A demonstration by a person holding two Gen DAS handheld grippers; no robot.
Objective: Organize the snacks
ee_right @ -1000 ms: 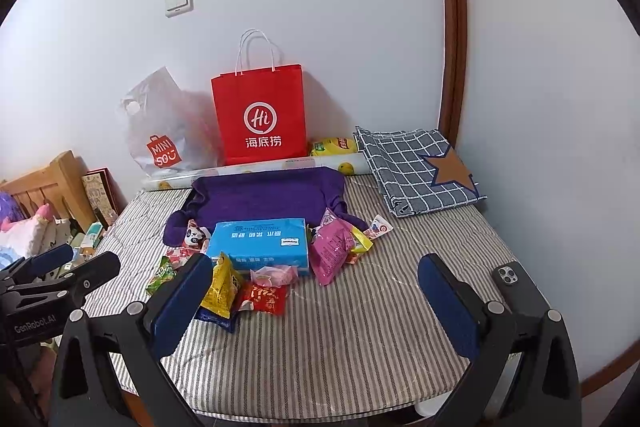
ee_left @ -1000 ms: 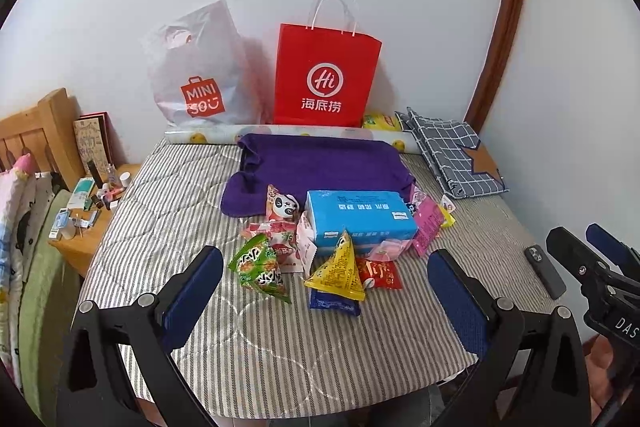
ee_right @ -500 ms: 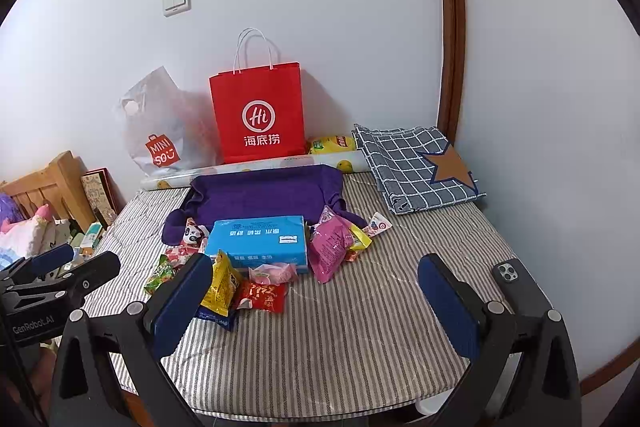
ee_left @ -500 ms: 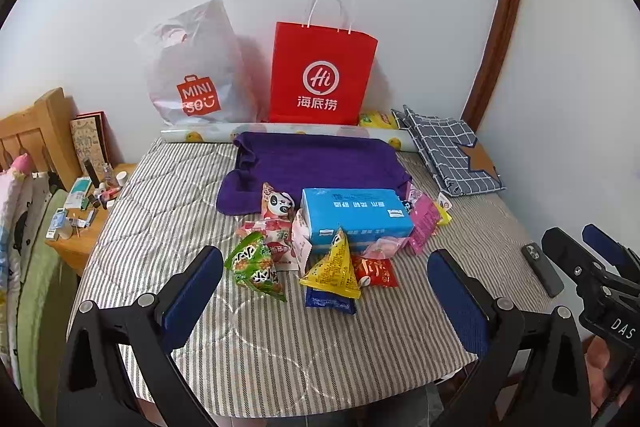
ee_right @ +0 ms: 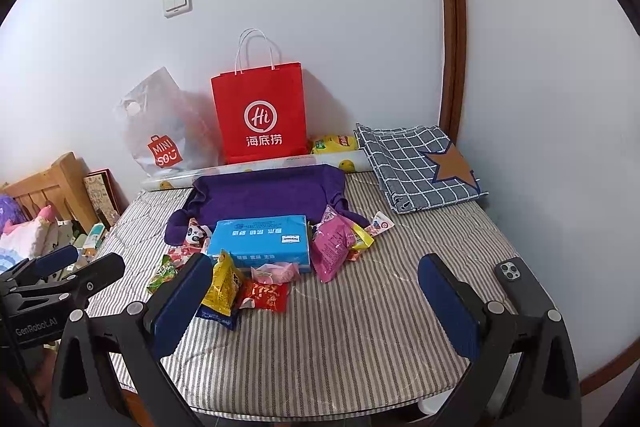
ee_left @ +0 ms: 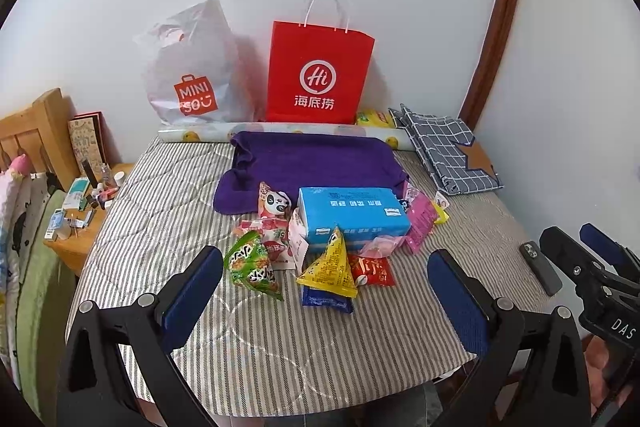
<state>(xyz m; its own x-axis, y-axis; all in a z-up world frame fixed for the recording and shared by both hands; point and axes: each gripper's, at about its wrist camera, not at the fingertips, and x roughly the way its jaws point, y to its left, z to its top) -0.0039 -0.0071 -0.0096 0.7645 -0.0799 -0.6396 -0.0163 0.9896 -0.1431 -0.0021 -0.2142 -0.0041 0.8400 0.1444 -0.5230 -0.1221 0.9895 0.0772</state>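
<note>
On the striped surface, seen from the left wrist, the snacks lie in a loose heap around a blue tissue box: a green packet, a yellow pyramid packet resting on a dark blue packet, a red packet, a panda packet and a pink packet. The left gripper hovers near the front edge, its jaws spread wide and holding nothing. Behind the heap are a purple towel, a red paper bag and a white plastic bag.

From the right wrist, the same heap is at the left of the middle, and the right gripper is also spread and empty. A phone lies just beside its right finger.

I think the packets are light, soft and a little slippery, and the puffed ones can crush. It seems best to pinch a flat sealed edge, for example the top corner of the yellow pyramid packet, which is nearest.
</note>
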